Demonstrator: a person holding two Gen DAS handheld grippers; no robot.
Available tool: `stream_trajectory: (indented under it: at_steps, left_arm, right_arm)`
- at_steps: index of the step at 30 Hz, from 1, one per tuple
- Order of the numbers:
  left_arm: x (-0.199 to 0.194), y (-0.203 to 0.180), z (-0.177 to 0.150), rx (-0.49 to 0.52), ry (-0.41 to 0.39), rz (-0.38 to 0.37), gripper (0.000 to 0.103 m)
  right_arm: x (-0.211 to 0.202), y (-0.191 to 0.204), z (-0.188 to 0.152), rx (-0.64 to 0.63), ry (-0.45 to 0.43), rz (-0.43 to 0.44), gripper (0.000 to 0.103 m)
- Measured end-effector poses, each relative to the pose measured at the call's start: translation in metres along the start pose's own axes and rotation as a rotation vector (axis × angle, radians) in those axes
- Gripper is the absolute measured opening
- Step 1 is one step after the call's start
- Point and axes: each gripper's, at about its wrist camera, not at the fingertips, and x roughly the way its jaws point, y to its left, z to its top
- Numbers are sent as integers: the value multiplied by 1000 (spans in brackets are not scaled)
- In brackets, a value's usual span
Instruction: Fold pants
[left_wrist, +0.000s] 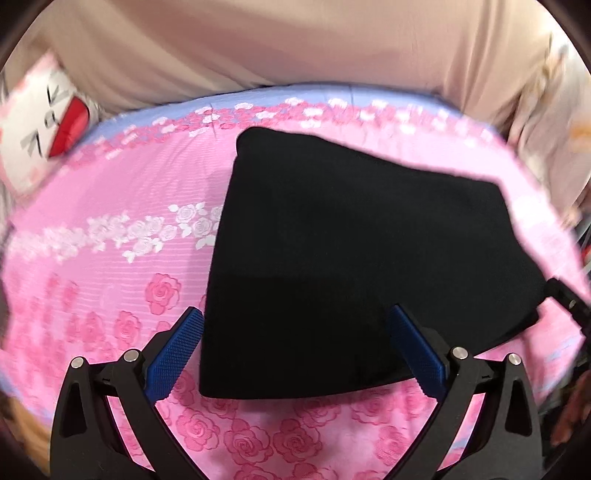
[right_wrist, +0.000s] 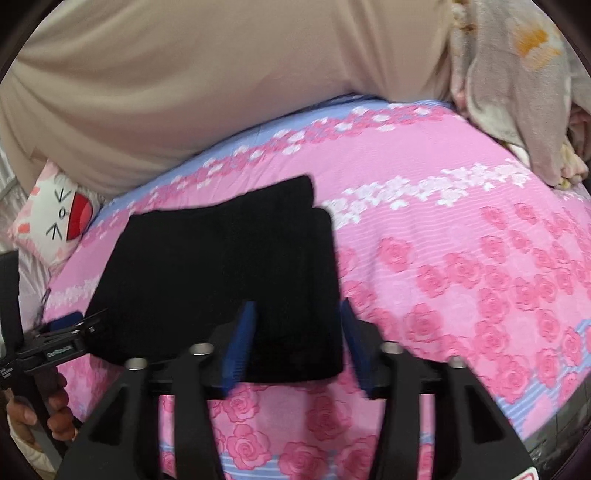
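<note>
Releasing was the step in hand, judging by the layout: the right gripper (right_wrist: 295, 343) stood with its jaws apart over the near right corner of the black pants (right_wrist: 221, 280), a blue pad on either side of the cloth and neither visibly pressing it, though blur left contact uncertain. To finish the step well, the gripper would best draw back toward six o'clock without snagging the top layer, so the folded stack kept its edges aligned. The left gripper (left_wrist: 295, 350) likewise stood wide apart, its pads (left_wrist: 177, 354) flanking the near edge of the pants (left_wrist: 351, 258) with nothing clamped; one pad lay at seven o'clock of the garment and the other overlapped its near edge at five o'clock. In the right wrist view, the left gripper (right_wrist: 70, 332) appeared at nine o'clock, just beside the garment's left corner, carried by a hand (right_wrist: 44, 406). The pants lay as a compact, roughly rectangular bundle on the bed (right_wrist: 461, 258), whose cover was pink with a rose pattern; a lower layer protruded slightly at the twelve o'clock edge. A cartoon-faced pillow (right_wrist: 59, 218) sat at ten o'clock, well apart, a beige cloth (right_wrist: 184, 92) hung behind at twelve o'clock, and a rumpled grey blanket (right_wrist: 517, 92) lay at two o'clock.
</note>
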Motion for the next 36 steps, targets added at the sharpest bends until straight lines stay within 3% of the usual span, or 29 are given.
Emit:
stream_trajectory:
  at_steps: [3, 7, 8, 9, 10, 11, 15, 16, 18, 19, 21, 25, 27, 29, 31, 32, 34, 36]
  left_arm:
    - [2, 19, 5, -54, 8, 26, 98]
    - [4, 25, 9, -68, -3, 127, 98]
    - [4, 23, 11, -59, 0, 135, 98]
    - [4, 21, 12, -50, 1, 139, 98]
    - [5, 19, 13, -38, 2, 146, 98]
    - [6, 16, 13, -29, 2, 153, 98]
    - [7, 11, 12, -2, 3, 188, 98]
    - [7, 11, 12, 1, 0, 193, 98]
    - [7, 11, 9, 8, -2, 193, 98]
    - [6, 11, 8, 10, -1, 193, 98]
    - [7, 13, 8, 4, 2, 185, 98]
    - [10, 19, 7, -39, 8, 150, 98]
    - [11, 21, 5, -36, 10, 140, 98]
    - [10, 22, 4, -17, 8, 138, 98]
    - [7, 24, 3, -2, 4, 141, 98]
    - [6, 24, 2, 4, 2, 147, 98]
    - [6, 25, 1, 14, 3, 153, 98]
    - [7, 26, 1, 6, 5, 146, 98]
  right_arm:
    - [-8, -15, 2, 29, -10, -29, 66]
    - [-11, -15, 5, 38, -32, -16, 63]
    - [-10, -7, 7, 15, -39, 7, 57]
    - [-8, 4, 9, -21, -53, 29, 21]
    - [-3, 15, 11, -55, -44, 45, 2]
    - [4, 27, 12, -88, -30, 65, 1]
    - [39, 46, 2, -148, 49, 65, 0]
    - [56, 42, -2, -143, 101, 56, 0]
    - [59, 34, 2, -86, 116, 94, 0]
    - [55, 39, 9, -94, 122, 84, 1]
    - [39, 62, 31, -162, 55, 86, 11]
    - [54, 120, 58, -284, 65, 219, 11]
    - [92, 138, 61, -345, 127, 188, 9]
    - [148, 130, 57, -351, 206, 34, 0]
    - [156, 107, 66, -185, 230, 118, 0]
    - [152, 107, 71, -147, 235, 119, 0]
    - [130, 136, 80, -207, 160, 120, 13]
    - [121, 175, 81, -286, 168, 226, 13]
